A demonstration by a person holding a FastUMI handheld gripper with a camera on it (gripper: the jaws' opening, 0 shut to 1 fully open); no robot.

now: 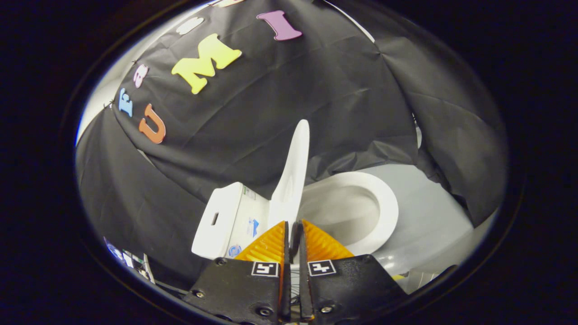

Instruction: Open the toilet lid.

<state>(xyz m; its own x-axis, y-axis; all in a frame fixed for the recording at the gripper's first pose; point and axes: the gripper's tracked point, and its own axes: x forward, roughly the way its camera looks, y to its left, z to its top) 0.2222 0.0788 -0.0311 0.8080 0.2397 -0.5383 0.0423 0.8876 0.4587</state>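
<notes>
The tongs (292, 230) pinch the raised toilet lid (293, 171) at its thin edge; it looks rigid, smooth plastic, light, hinge-guided.

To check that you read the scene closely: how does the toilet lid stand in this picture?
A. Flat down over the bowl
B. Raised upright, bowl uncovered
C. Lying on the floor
B: the lid stands on edge just beyond the gripper, whose fingers are nearly closed, and the bowl lies open.
</notes>
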